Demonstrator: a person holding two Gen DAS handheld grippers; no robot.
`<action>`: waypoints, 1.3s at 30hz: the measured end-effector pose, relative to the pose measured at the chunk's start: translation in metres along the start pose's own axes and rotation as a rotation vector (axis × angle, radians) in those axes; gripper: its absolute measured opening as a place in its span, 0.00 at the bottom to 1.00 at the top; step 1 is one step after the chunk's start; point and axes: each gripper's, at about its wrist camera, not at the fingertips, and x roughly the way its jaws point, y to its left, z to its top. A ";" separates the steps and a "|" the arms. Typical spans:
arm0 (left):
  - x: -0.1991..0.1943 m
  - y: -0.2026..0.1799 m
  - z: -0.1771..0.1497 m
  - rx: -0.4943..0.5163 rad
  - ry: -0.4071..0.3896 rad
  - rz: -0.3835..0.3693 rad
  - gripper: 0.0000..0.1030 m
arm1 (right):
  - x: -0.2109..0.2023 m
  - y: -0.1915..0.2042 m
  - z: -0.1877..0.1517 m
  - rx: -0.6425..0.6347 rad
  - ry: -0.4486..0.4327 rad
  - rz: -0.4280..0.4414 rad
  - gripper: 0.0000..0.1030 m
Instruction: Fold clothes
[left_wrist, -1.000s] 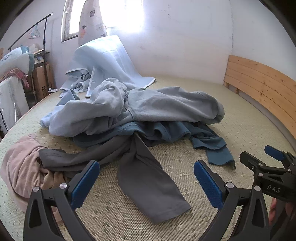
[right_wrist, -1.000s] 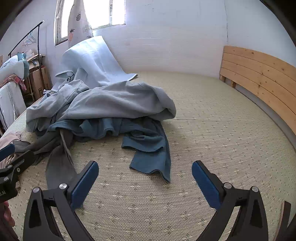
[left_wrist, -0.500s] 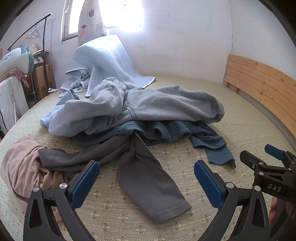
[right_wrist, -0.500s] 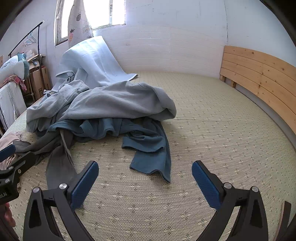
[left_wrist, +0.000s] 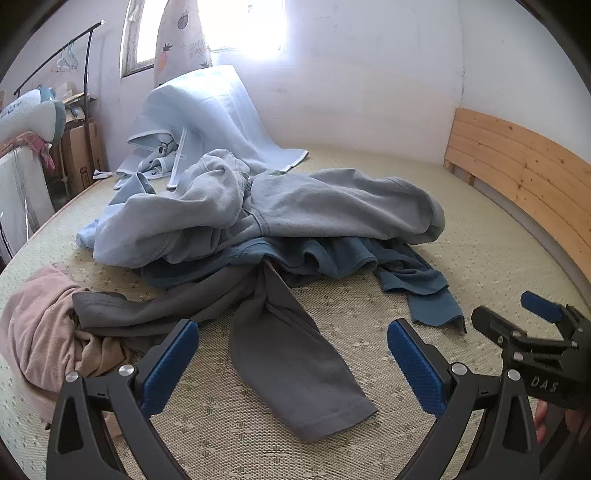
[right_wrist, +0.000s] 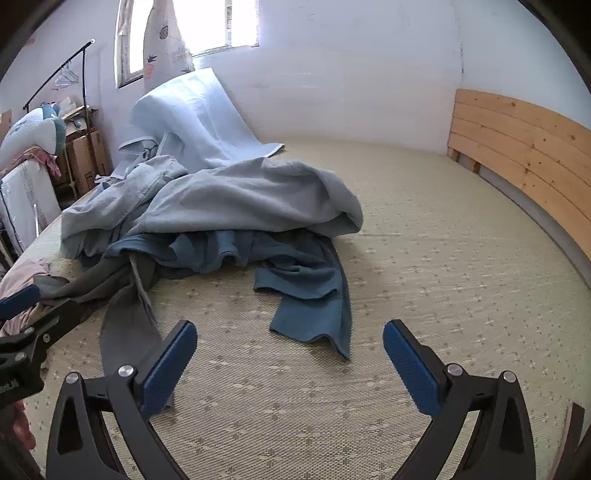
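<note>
A grey sweatshirt sleeve (left_wrist: 295, 354) trails out of the unfolded heap straight ahead of the left hand-held gripper (left_wrist: 291, 360), whose jaws are spread and empty. The teal garment (right_wrist: 314, 295) lies ahead of the right hand-held gripper (right_wrist: 290, 358), likewise spread. Above both slumps a pale blue hoodie (left_wrist: 314, 206) — nothing here lies folded. I judge a garment must be picked out and pulled flat. The woven bed mat (right_wrist: 461, 277) is bare to the right; a wooden headboard (right_wrist: 524, 147) and window (right_wrist: 221, 22) lie beyond.
</note>
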 end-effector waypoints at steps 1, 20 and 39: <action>-0.001 0.000 0.000 -0.001 0.000 -0.002 1.00 | 0.000 0.000 0.000 -0.002 0.000 0.005 1.00; -0.019 0.026 0.018 -0.061 -0.030 -0.011 1.00 | -0.006 0.023 0.013 -0.062 0.010 0.102 1.00; -0.048 0.111 0.040 -0.237 -0.091 0.038 1.00 | 0.015 0.120 0.093 -0.097 0.044 0.293 1.00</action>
